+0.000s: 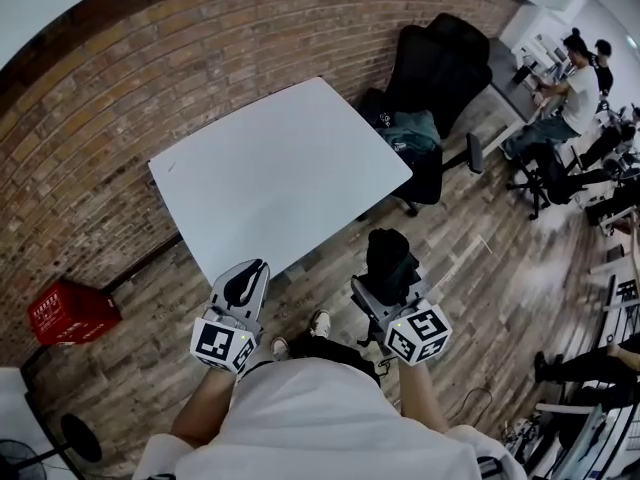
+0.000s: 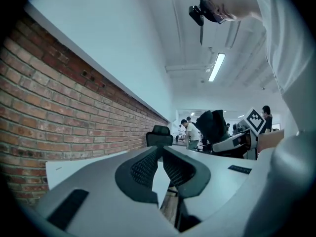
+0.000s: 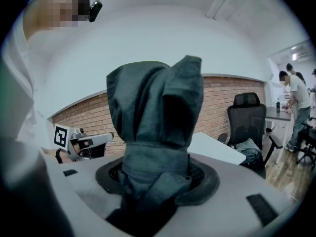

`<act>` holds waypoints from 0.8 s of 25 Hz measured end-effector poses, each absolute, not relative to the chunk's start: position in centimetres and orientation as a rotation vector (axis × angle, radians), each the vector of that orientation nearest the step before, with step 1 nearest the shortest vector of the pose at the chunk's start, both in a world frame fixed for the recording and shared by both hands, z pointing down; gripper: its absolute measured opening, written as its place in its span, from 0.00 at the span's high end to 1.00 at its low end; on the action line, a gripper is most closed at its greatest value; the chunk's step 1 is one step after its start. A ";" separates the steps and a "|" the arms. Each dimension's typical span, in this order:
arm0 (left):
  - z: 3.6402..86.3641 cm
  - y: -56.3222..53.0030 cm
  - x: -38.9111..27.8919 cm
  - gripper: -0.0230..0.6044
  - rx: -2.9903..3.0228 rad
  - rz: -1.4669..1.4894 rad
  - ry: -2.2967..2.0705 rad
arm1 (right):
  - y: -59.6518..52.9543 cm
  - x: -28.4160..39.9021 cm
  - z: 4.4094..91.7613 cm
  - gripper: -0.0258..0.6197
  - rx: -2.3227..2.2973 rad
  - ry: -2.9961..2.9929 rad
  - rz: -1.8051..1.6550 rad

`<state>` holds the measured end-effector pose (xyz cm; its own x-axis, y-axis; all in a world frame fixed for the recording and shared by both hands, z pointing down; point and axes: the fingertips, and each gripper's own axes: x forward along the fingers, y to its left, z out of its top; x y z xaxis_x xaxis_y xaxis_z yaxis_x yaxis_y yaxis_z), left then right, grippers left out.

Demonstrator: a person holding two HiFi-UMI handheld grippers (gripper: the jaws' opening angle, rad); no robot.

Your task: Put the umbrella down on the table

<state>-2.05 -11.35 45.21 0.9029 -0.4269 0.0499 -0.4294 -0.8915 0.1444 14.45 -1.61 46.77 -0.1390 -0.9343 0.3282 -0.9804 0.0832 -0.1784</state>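
Note:
A dark grey folded umbrella [image 3: 155,112] stands upright between the pads of my right gripper [image 3: 157,171], which is shut on its lower part. In the head view the umbrella [image 1: 388,253] and right gripper [image 1: 385,288] are over the wooden floor, a little short of the near right edge of the white table [image 1: 290,168]. My left gripper [image 1: 250,273] hovers at the table's near edge. Its pads meet at the tips with nothing between them [image 2: 161,151]. The table top [image 3: 217,147] lies bare beyond the umbrella.
A brick wall [image 1: 90,148] runs behind the table. A black office chair [image 1: 425,138] with clothes on it stands at the table's far right corner. A red crate [image 1: 70,313] sits on the floor at the left. People [image 1: 570,88] sit at desks on the far right.

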 end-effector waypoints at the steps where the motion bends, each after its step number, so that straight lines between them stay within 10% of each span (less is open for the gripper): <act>1: 44.9 -11.8 -1.8 0.88 2.923 0.020 -0.689 | -2.2 14.9 46.9 0.59 1.959 -2.222 0.546; 20: 43.3 -15.7 0.4 0.88 2.933 0.027 -0.846 | -8.3 17.4 46.7 0.59 1.792 -2.322 0.553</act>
